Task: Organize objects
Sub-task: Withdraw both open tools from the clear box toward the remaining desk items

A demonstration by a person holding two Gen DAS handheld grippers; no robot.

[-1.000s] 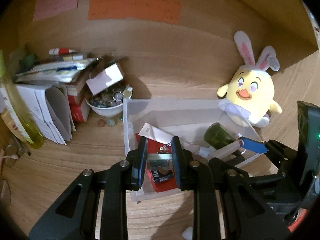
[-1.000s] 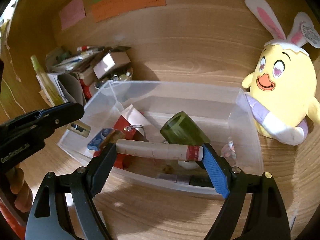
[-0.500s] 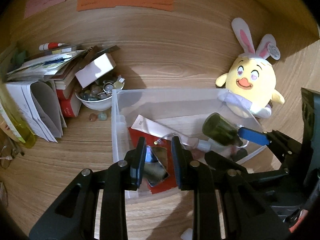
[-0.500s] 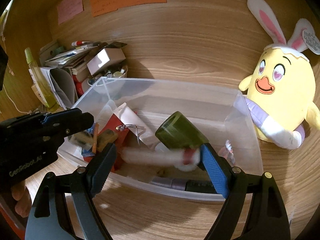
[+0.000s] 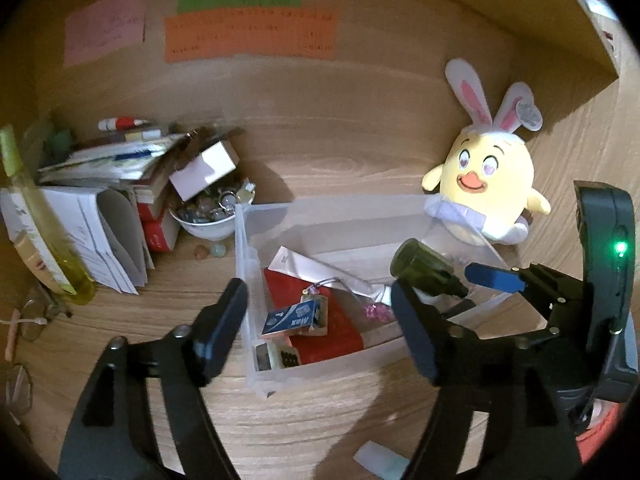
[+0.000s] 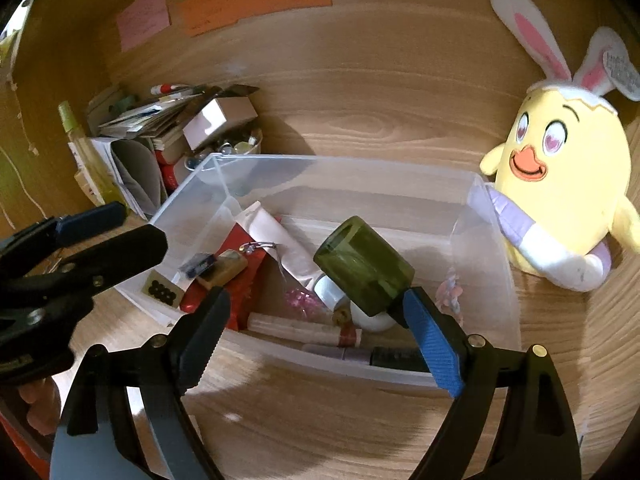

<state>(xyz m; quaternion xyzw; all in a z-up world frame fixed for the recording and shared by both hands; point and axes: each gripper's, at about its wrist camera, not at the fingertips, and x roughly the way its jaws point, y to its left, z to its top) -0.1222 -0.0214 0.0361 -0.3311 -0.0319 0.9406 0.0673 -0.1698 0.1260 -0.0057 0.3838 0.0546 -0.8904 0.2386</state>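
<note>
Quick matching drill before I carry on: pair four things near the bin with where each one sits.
Things:
1. dark green bottle
2. plush chick
3. white bowl
4. blue Max box

Places:
a. outside the clear bin, against its right end
b. inside the bin, on the red packet
c. outside the bin, by the book stack
d. inside the bin, tilted, base up

Pairs: 1-d, 2-a, 3-c, 4-b

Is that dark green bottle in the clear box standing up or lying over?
Tipped. The green bottle leans with its flat base pointing up and left, its neck down among the clutter in the clear box.
</note>
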